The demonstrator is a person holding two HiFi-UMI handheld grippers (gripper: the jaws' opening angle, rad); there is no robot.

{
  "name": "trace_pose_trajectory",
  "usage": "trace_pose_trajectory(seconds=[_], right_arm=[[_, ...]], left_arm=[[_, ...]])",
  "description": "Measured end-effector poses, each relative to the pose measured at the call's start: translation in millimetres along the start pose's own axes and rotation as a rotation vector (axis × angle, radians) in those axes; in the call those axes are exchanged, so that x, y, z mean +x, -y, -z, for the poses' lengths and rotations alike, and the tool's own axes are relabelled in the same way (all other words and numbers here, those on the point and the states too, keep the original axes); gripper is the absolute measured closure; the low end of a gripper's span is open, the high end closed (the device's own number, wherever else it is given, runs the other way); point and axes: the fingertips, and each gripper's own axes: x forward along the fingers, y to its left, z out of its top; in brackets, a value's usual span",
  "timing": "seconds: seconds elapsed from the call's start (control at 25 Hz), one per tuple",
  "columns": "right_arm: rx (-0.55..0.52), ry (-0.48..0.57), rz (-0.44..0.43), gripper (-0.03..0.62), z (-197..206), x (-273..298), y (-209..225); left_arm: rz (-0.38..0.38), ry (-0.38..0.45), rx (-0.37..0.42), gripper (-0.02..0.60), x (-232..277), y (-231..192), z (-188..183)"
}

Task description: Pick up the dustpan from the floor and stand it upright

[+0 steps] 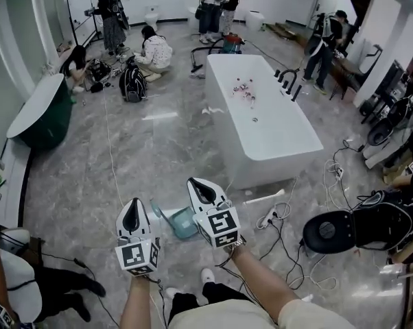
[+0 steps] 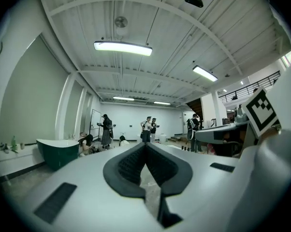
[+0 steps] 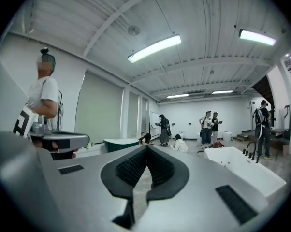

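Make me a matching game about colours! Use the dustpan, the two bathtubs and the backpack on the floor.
Things:
1. dustpan
2. middle bathtub
3. bathtub by the wall
4. backpack

Colours:
A. black
B. pale teal
C. white
D. dark green

Right pairs: 1-B, 2-C, 3-D, 4-A.

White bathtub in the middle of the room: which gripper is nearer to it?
Right. The right gripper is just short of the near end of the white bathtub; the left gripper is farther out to the left.
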Motion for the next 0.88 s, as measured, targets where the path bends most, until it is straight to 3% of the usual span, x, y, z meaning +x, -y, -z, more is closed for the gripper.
trace_pose_trajectory(seconds=[0.12,0.2,0.56,0.88], right_arm=[[-0.007,0.070,0.028,0.579,-41,-23,15],[-0.020,0.076,0.029,0.579,-47,-33,21],[0.001,-0.007,0.035,0.579,-15,-38,6],[0.016,-0.011,0.033,0.579,-7,-13,-32]], left_arm=[[-0.003,0.034,0.024,0.572,-4,16,-27],[-0.003,0.041,0.030,0.572,-2,25,-32],[0.018,-0.014,0.020,0.572,-11,22,-20],[-0.020,-0.019,0.004,0.572,-26,-28,-10]])
